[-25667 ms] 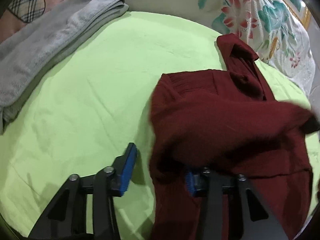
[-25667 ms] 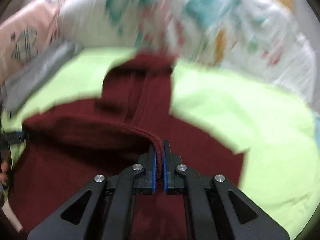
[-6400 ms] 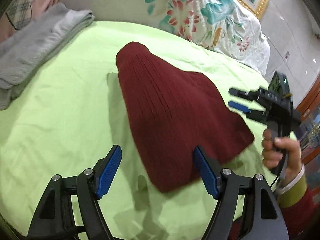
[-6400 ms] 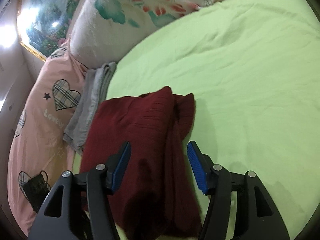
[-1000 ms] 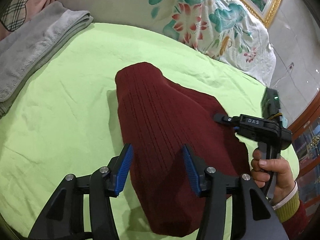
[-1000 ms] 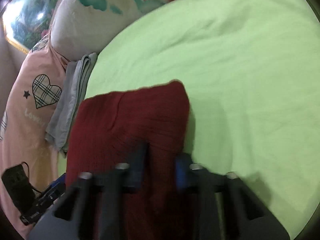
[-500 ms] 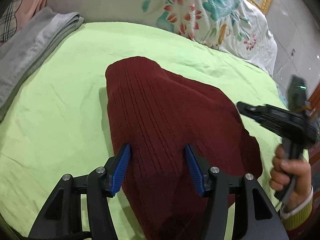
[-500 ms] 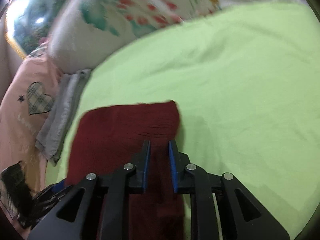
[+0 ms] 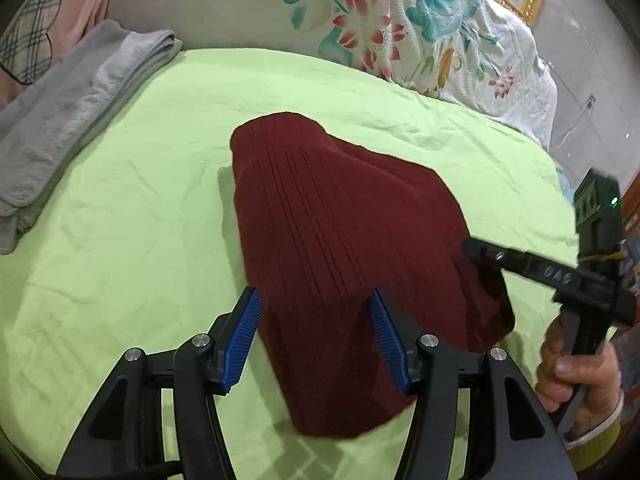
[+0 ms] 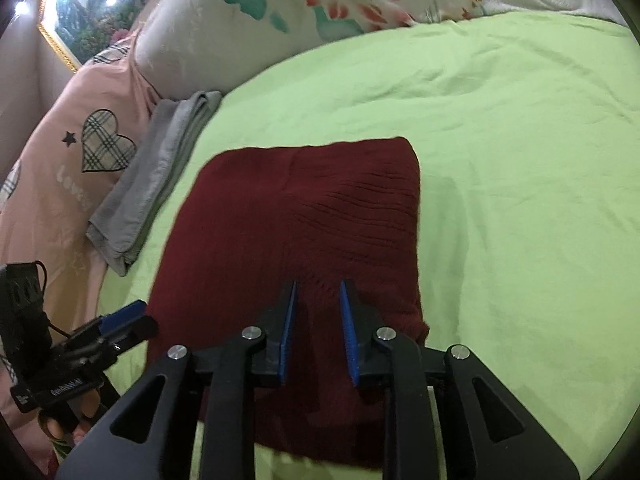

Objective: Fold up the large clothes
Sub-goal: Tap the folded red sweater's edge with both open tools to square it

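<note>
A dark red knitted sweater (image 9: 340, 216) lies folded into a compact bundle on the lime green bed sheet (image 9: 132, 220); it also shows in the right wrist view (image 10: 296, 220). My left gripper (image 9: 316, 312) is open and empty, its blue pads just above the bundle's near end. My right gripper (image 10: 318, 298) is open and empty, its jaws a little apart over the bundle's near edge. In the left wrist view the right gripper (image 9: 480, 250) reaches in from the right by the bundle's side.
A folded grey towel (image 9: 72, 120) lies at the sheet's left edge, also in the right wrist view (image 10: 160, 176). A floral pillow (image 9: 420, 32) and a pink heart-print pillow (image 10: 80, 168) line the head of the bed. Bare sheet (image 10: 520, 160) spreads right of the sweater.
The right gripper's jaws have opened wider and it has drawn slightly back over the bundle. The left gripper stays open over the near end. The sweater lies still.
</note>
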